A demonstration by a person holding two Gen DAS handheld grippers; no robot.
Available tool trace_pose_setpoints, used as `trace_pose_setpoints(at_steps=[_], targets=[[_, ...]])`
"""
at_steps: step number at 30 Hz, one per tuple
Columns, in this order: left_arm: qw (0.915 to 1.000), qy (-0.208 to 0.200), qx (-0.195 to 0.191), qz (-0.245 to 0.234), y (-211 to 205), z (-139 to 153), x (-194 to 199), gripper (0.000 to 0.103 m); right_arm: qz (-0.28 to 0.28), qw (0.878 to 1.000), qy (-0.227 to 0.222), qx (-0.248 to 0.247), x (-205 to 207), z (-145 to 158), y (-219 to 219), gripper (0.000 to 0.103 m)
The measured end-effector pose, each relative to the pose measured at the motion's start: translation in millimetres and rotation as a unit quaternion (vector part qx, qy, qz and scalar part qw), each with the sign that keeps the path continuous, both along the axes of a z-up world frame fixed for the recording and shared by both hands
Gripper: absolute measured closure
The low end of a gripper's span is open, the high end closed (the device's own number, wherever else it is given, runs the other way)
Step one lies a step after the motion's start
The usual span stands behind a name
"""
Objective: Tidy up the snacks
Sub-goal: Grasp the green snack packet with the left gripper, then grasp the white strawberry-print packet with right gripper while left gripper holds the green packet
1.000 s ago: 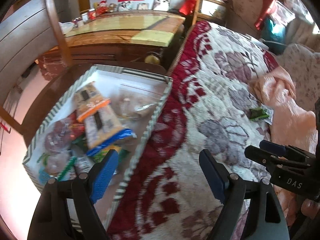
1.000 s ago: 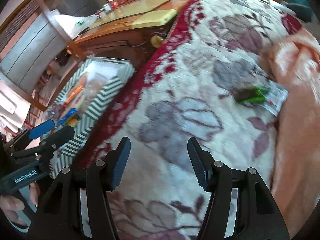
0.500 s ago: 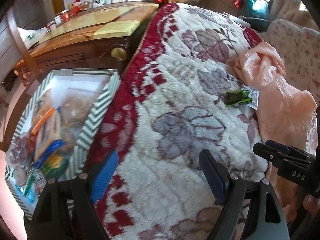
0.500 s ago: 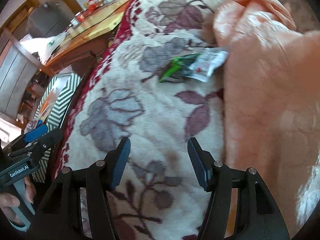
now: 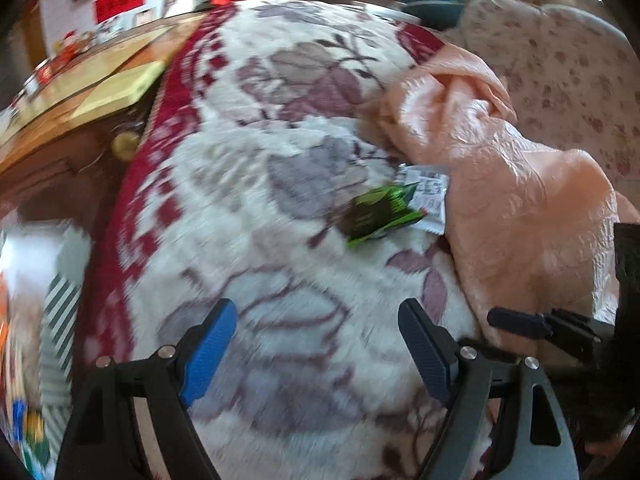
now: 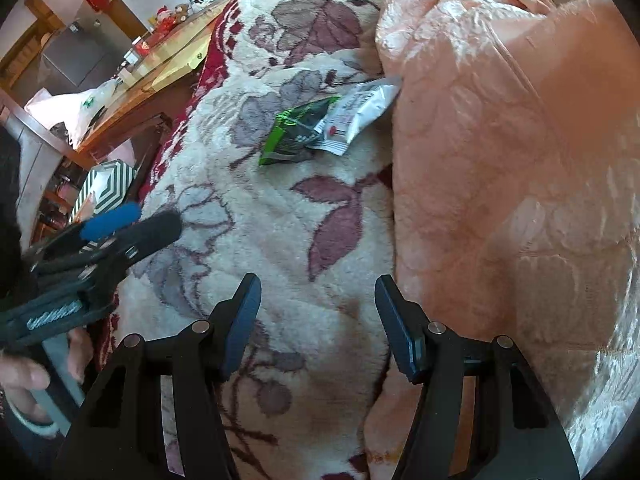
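A green snack packet (image 5: 378, 214) (image 6: 294, 132) lies on the flowered blanket (image 5: 280, 184) (image 6: 256, 208), partly over a white packet (image 5: 430, 196) (image 6: 358, 118) at the edge of a peach cloth. My left gripper (image 5: 316, 320) hovers open over the blanket, short of both packets, nothing between its fingers. My right gripper (image 6: 318, 294) is also open and empty, nearer the peach cloth, with the packets ahead of it. The striped snack box (image 5: 60, 320) (image 6: 108, 184) with several packets sits far left, off the blanket.
The peach cloth (image 5: 520, 200) (image 6: 512, 160) is bunched along the right. A wooden table (image 5: 92, 92) (image 6: 160, 72) stands behind the box. A hand (image 6: 24, 368) holds the left tool at the right wrist view's left edge.
Both grippers have swung right, away from the striped box and across the blanket towards the two packets. The packets now look larger and nearer. Neither gripper's opening has changed.
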State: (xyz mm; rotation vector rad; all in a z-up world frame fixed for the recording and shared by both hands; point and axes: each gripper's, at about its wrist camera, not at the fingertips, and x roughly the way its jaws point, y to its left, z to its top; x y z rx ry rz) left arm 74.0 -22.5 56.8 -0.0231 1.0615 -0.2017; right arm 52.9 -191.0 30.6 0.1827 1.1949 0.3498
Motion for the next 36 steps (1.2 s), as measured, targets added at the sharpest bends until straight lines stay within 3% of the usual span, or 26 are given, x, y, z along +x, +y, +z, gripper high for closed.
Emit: trace_pose_setpoints(at_steps=[12, 14, 15, 16, 21, 25, 29, 36], targets=[[0.9956, -0.027, 0.005, -0.090, -54, -24, 57, 0.019, 0.002, 1.000, 0.003, 0.018, 2, -4, -9, 0.044], [0.9953, -0.026, -0.007, -0.093, -57, -27, 64, 0.028, 0.002, 1.000, 0.004, 0.020, 3, -5, -10, 0.044], [0.9954, -0.019, -0.012, -0.093, -57, -30, 68, 0.051, 0.003, 1.000, 0.004, 0.020, 3, -6, -10, 0.044], [0.9954, -0.006, -0.016, -0.094, -57, -34, 72, 0.054, 0.004, 1.000, 0.005, 0.020, 3, -7, -10, 0.044], [0.9946, -0.020, -0.029, -0.098, -50, -28, 62, 0.060, 0.010, 1.000, 0.004, 0.015, 3, -7, -7, 0.044], [0.9969, -0.024, -0.018, -0.072, -30, -18, 46, 0.061, 0.000, 1.000, -0.004, 0.019, 7, -2, -7, 0.044], [0.9995, -0.015, -0.020, -0.017, 4, -10, 28, 0.061, -0.022, 0.999, -0.021, 0.016, 26, 9, -4, 0.044], [0.9991, -0.032, 0.002, 0.027, 39, 1, -16, 0.061, -0.036, 0.998, -0.023, -0.040, 82, 8, 17, 0.044]])
